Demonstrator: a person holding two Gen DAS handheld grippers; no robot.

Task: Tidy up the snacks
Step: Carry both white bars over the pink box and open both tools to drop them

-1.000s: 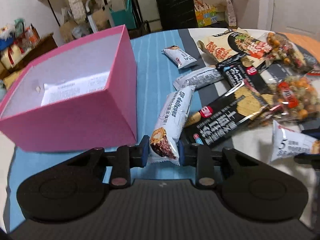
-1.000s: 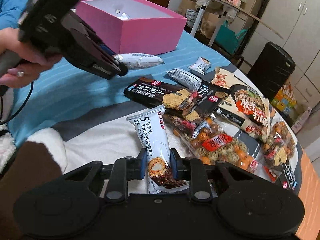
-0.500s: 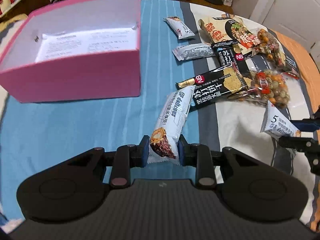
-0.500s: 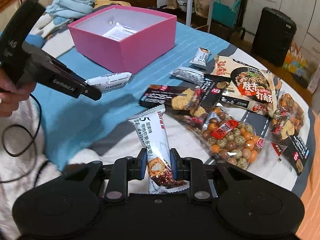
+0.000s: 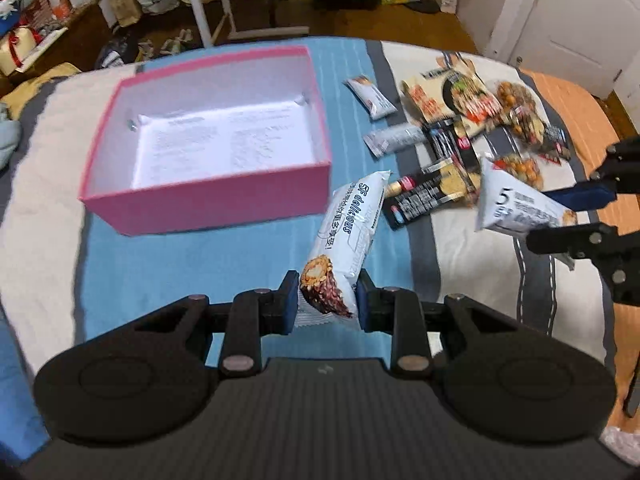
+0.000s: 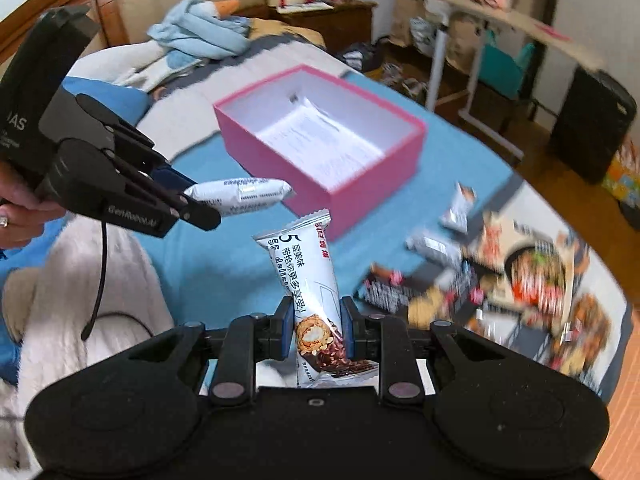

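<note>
My left gripper (image 5: 327,300) is shut on a white snack bar (image 5: 344,240), held in the air above the blue sheet, in front of the open pink box (image 5: 208,200). From the right wrist view the same left gripper (image 6: 200,208) shows with its white snack bar (image 6: 240,195) near the box's near corner. My right gripper (image 6: 314,334) is shut on a second white snack bar (image 6: 306,276), also lifted, and it appears at the right edge of the left wrist view (image 5: 576,216). The pink box (image 6: 320,176) holds only a printed paper sheet (image 5: 224,140).
Several snack packs lie on the bed to the right: a black cracker pack (image 5: 428,196), two small white bars (image 5: 372,98), a noodle bag (image 5: 452,96) and bags of coated nuts (image 5: 520,108). A hand (image 6: 16,208) holds the left gripper. Blue clothing (image 6: 200,28) lies behind.
Both grippers have risen well above the bed with their bars still held. The views now look down into the pink box, and the snack pile sits farther below.
</note>
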